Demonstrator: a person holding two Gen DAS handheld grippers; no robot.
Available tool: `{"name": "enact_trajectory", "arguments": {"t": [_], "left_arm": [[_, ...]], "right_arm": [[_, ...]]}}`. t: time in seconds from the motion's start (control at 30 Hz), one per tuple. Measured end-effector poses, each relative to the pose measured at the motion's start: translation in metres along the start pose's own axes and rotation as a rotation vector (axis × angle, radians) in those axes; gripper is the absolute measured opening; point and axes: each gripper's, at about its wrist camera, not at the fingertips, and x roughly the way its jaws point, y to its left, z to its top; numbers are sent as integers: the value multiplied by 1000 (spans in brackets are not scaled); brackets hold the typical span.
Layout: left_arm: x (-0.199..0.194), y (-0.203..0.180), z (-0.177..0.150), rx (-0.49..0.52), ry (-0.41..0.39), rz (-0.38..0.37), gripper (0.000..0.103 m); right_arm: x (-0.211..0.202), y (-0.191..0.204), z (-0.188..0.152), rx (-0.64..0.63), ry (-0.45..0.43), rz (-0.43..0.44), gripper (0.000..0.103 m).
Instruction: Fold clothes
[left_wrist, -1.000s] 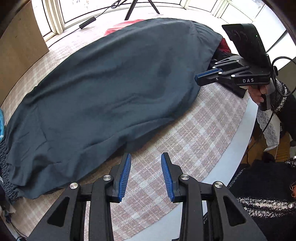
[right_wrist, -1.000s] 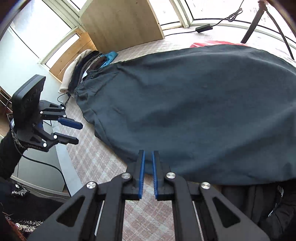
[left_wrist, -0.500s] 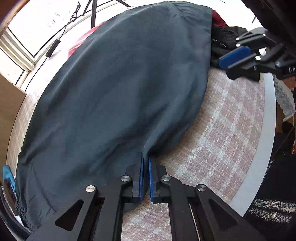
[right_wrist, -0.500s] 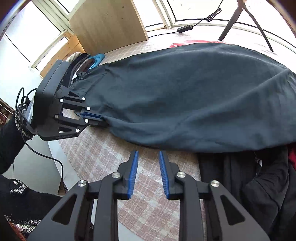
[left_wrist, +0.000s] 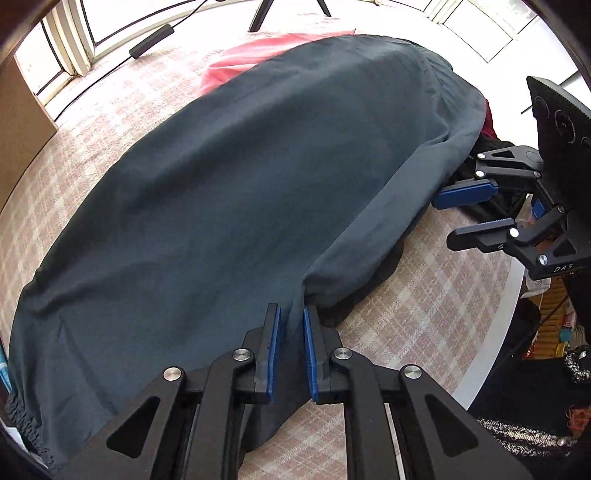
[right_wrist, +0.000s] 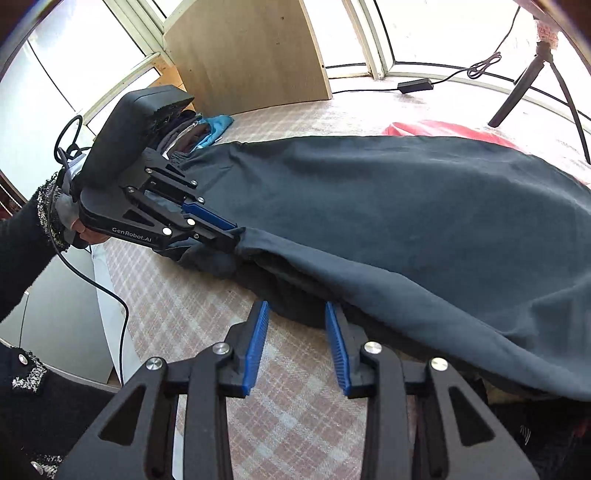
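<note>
A large dark grey garment (left_wrist: 229, 192) lies spread across the plaid-covered table (left_wrist: 424, 314). My left gripper (left_wrist: 290, 325) is shut on the garment's near edge and lifts it a little; the right wrist view shows it (right_wrist: 236, 234) pinching that edge. The garment (right_wrist: 388, 206) fills the right wrist view too. My right gripper (right_wrist: 297, 317) is open, its fingers at the garment's near edge over the table, with nothing between them. In the left wrist view it (left_wrist: 454, 214) is at the right, by the garment's far end.
A red cloth (left_wrist: 258, 55) lies under the garment's far side. A stack of folded clothes (right_wrist: 192, 133) sits by a wooden board (right_wrist: 243, 55). Dark clothes (left_wrist: 491, 206) are piled at the right end. The table's white rim (left_wrist: 491, 343) runs near me. A tripod (right_wrist: 535, 81) stands beyond.
My left gripper, shut on the garment's edge half a second ago, has lifted it slightly. My right gripper has opened wider and moved in to the garment's edge.
</note>
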Motion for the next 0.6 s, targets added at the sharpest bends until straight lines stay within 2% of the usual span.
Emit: {"name": "enact_trajectory", "arguments": {"t": [0.2,0.33,0.37,0.5,0.6], "left_arm": [[-11,-7,-5,3,-13,-17,14],[-23,-38,15,87,-53,-49,31],[-23,-47,21,109,-58,-55,32],[-14,-76,41,201,-27,-79,34],[5,-87,48,256,26,-52,39]], "right_arm": [[2,-18,6,13,60,-15,33],[5,-18,7,5,65,-11,33],[4,-17,7,0,62,-5,33],[7,-19,11,12,48,-6,33],[9,-26,14,34,30,-9,33]]}}
